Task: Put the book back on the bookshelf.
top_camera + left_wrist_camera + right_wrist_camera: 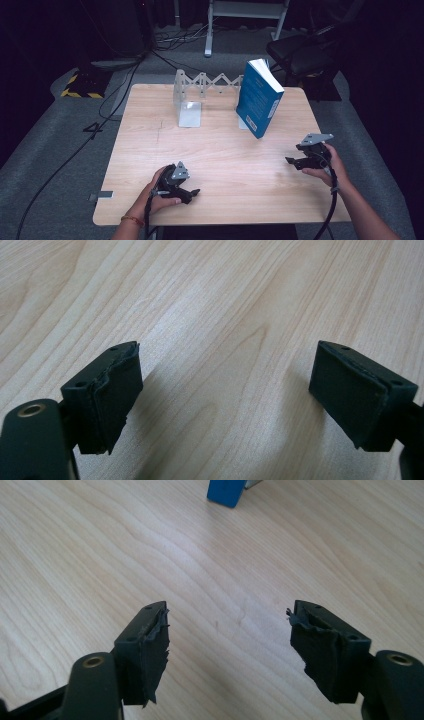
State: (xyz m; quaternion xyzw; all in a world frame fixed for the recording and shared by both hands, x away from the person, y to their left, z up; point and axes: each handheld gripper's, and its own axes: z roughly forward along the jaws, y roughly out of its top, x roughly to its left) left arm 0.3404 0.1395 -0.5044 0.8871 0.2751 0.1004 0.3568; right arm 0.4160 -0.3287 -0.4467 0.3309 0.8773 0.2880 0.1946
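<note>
A blue book (259, 98) stands upright and leaning at the far right of the wooden table (220, 150), against the right end of a metal expanding book rack (200, 92). Its lower corner (226, 492) shows at the top of the right gripper view. My left gripper (192, 194) rests low over the table's front left, open, with bare wood between its pads (112, 395). My right gripper (292, 162) hovers near the right edge, open, jaws pointing left, nothing between its pads (150, 650).
The rack's left bookend plate (189, 112) stands at the table's back centre. Cables (100, 120) run over the grey floor to the left. A dark chair (300, 52) and a white frame (245, 15) stand behind the table.
</note>
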